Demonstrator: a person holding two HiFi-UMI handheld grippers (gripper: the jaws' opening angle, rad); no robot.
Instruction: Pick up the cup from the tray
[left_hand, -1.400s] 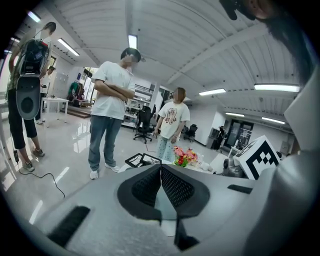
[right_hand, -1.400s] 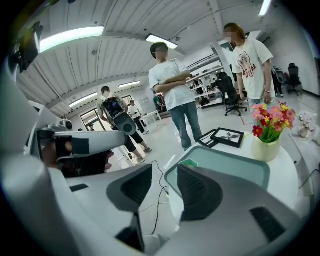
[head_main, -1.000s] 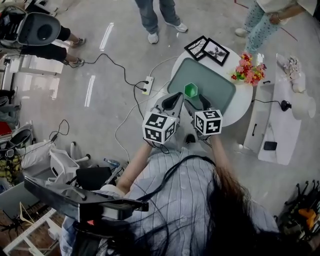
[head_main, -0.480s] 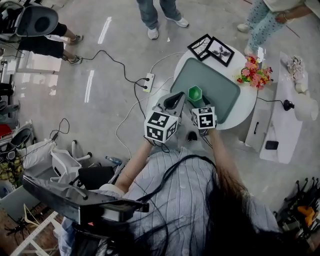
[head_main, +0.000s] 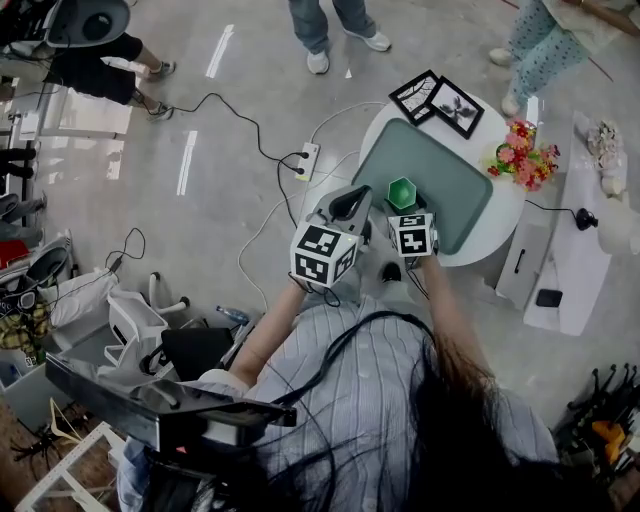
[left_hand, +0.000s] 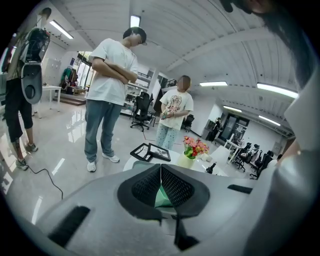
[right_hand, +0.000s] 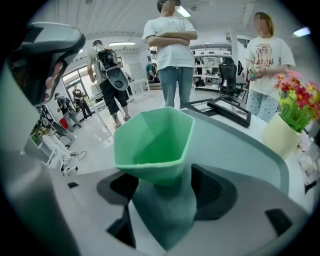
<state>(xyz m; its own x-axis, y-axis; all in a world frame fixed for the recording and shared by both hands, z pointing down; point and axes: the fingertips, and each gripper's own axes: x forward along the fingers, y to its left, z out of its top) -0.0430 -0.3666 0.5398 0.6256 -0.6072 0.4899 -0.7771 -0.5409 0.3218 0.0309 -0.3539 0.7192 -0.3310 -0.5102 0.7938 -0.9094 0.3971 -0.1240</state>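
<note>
As the cup (right_hand: 152, 145) is straddled by the right gripper (right_hand: 162, 190), jaws just opened, a low pinch on its light, stiff walls is advised; left gripper (left_hand: 161, 177) closed, empty.

Cup (head_main: 402, 192): bright green, plain. Tray (head_main: 455, 185) beneath it: muted grey-green. Table (head_main: 495, 222) under the tray: white. Picture frames (head_main: 438, 100) beyond the tray: black. Flowers (head_main: 525, 160) beside the tray: pink, red, yellow. Left gripper (head_main: 350, 198) and right gripper (head_main: 404, 210): pale grey, black cross-hatched pads (left_hand: 145, 187), cubes (head_main: 322, 252) with black-and-white square markers. Person's shirt (head_main: 340, 370): pale blue stripes.
</note>
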